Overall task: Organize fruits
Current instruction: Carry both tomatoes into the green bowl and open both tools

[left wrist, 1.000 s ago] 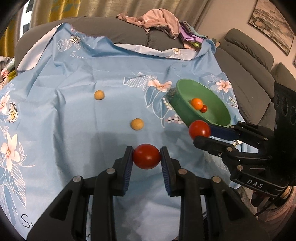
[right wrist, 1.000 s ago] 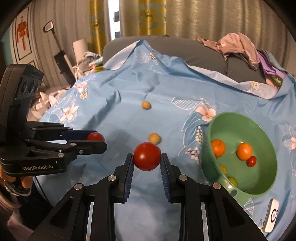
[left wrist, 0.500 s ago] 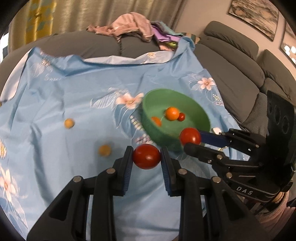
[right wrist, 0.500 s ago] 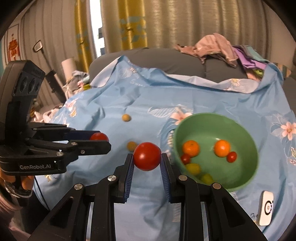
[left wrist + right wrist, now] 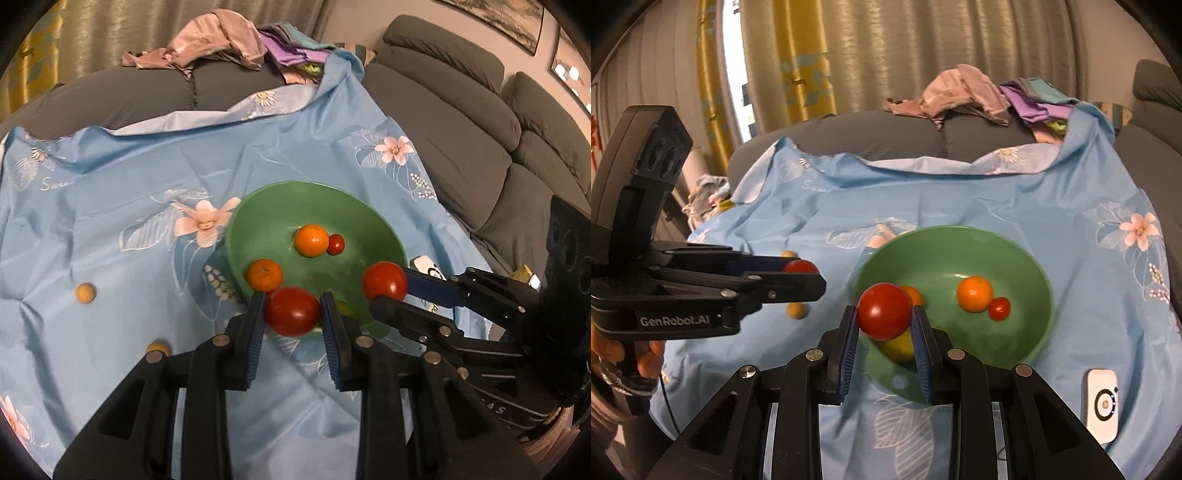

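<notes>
Tomatoes: your left claw [image 5: 292, 309] grips one tomato [image 5: 291, 311], your right claw [image 5: 884, 311] the other tomato [image 5: 884, 311]. Over the last second both swung from the blue sheet [image 5: 129, 192] to the green bowl [image 5: 384, 229], frame center, so you're about ready to drop.

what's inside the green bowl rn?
In the bowl: two oranges, a small red fruit, a yellow fruit. The right gripper's tomato covers part of the bowl.
</notes>
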Motion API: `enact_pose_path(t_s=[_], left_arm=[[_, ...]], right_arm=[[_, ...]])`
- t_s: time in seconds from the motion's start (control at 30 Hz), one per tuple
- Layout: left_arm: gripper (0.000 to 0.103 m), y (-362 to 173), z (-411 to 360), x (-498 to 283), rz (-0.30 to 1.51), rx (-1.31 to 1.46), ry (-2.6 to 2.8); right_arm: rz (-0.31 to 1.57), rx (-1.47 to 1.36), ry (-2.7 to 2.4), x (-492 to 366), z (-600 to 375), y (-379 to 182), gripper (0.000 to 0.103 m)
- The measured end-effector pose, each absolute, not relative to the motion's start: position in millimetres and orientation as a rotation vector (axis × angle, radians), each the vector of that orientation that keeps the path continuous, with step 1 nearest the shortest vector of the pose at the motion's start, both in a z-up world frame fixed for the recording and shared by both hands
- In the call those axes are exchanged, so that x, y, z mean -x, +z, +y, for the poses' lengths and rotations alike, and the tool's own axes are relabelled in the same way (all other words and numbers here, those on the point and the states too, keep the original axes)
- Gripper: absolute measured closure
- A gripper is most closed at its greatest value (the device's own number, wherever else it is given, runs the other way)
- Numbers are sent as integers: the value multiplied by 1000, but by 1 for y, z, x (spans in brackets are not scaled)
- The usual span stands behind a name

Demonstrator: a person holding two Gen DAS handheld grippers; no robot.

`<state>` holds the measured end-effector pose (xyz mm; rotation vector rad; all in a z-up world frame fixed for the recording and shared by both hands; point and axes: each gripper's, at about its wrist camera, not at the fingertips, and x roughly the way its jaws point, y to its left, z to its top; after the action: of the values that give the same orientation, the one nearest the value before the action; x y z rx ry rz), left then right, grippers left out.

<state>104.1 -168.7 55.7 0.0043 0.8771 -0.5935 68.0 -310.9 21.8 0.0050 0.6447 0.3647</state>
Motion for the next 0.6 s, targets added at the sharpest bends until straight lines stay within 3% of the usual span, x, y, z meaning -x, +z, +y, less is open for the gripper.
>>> enact_pose_path(t_s=[0.6], left_arm=[[74,22,-202,-132,957,-70,-590]], right_arm=[[684,-52,319,-90,-337,2,73]])
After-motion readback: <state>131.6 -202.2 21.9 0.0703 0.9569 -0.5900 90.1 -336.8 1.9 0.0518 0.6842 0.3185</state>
